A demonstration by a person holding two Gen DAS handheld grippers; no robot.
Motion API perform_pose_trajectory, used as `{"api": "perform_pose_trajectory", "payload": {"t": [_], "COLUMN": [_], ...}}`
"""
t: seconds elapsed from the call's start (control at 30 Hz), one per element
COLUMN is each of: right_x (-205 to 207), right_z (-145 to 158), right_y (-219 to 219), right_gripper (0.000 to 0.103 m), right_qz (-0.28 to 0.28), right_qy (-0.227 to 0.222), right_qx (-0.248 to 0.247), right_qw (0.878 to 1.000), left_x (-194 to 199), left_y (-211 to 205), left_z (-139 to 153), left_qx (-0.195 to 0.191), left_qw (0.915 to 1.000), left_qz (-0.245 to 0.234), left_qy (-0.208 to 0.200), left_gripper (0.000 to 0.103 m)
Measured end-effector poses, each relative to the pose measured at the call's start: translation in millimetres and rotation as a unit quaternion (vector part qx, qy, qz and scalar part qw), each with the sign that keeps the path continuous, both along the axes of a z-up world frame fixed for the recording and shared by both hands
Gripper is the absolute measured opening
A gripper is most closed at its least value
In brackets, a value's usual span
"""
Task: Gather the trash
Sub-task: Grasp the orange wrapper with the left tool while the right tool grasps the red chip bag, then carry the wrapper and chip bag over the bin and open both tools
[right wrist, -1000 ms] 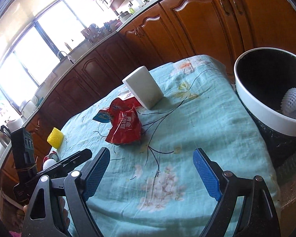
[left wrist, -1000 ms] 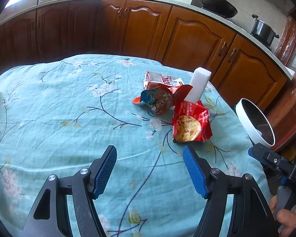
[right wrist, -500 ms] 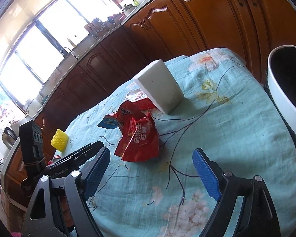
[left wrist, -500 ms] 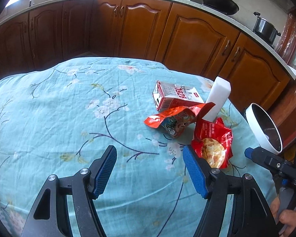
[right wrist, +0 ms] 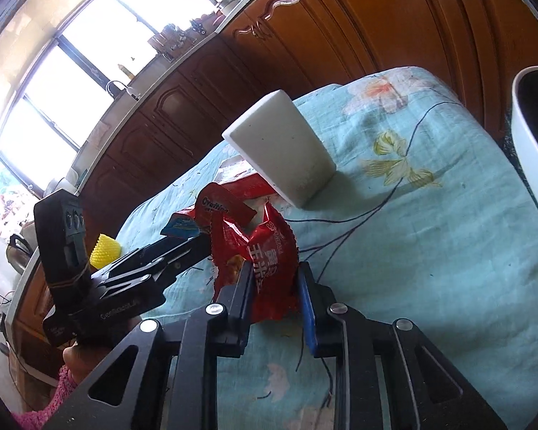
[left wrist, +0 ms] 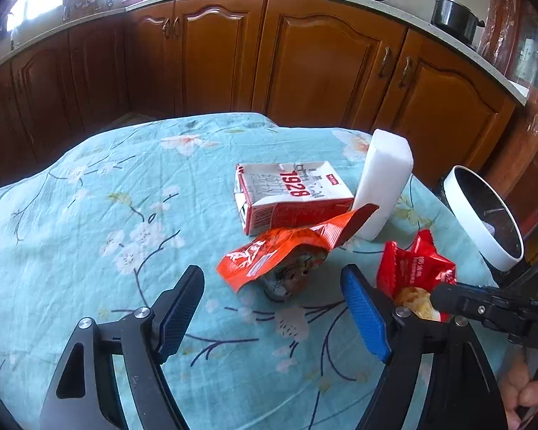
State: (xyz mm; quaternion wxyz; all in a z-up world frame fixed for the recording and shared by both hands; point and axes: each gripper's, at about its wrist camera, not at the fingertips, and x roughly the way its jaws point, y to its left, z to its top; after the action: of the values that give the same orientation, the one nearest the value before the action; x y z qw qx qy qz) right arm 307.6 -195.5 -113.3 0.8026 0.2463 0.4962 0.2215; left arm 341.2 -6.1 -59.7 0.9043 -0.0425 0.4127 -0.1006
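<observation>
My right gripper (right wrist: pixel 274 283) is shut on a red snack bag (right wrist: pixel 269 261) lying on the blue floral tablecloth; the bag also shows in the left wrist view (left wrist: pixel 414 276). My left gripper (left wrist: pixel 270 308) is open, just in front of an orange wrapper (left wrist: pixel 283 254) that lies between its fingers' line. Behind it lie a red-and-white carton (left wrist: pixel 290 193) and an upright white foam block (left wrist: pixel 383 182). The white-rimmed trash bin (left wrist: pixel 484 222) stands off the table's right edge and shows at the right of the right wrist view (right wrist: pixel 531 136).
The tablecloth (left wrist: pixel 89 215) covers the table, with wooden cabinets (left wrist: pixel 305 57) close behind. A yellow foam net (right wrist: pixel 105 249) lies at the far left side. The left gripper's body (right wrist: pixel 125 279) sits just left of the red bag.
My right gripper moved in and closed on the red snack bag. My left gripper advanced toward the orange wrapper and stayed open.
</observation>
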Motion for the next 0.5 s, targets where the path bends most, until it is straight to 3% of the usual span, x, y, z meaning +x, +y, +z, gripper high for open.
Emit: {"api": "perform_pose_trajectory", "payload": {"t": [0.1,0.17,0.23,0.33,0.5], "right_x": [-10,-18,-25,-35,-47], "right_z": [6,10,14,18,26], "right_y": [-17,-26,-36,-47,-63], "right_gripper": [0.022,0.022,0.022,0.022,0.021], "right_qz": [-0.012,-0.019,-0.026,-0.037,-0.052], "right_qy": [-0.004,-0.008,-0.011,-0.015,-0.022], "right_qx": [0.0,-0.003,-0.003,-0.006,-0.01], "right_qw": [1.0,1.0,1.0,0.999,0.998], "left_x": [3,2,2,-1,-21], "left_y": [-12,-18,-24,-25,-28], "left_z": [2,2,0,-1,13], "left_qx": [0.018,0.042,0.051,0.035,-0.008], "left_qw": [0.9998,0.999,0.9986,0.9993,0.9999], "left_qz": [-0.001,0.006,0.005,0.009,0.004], "left_qy": [-0.012,-0.016,-0.011,-0.003,-0.01], "left_gripper": [0.077,0.071,0.039,0.018,0.014]}}
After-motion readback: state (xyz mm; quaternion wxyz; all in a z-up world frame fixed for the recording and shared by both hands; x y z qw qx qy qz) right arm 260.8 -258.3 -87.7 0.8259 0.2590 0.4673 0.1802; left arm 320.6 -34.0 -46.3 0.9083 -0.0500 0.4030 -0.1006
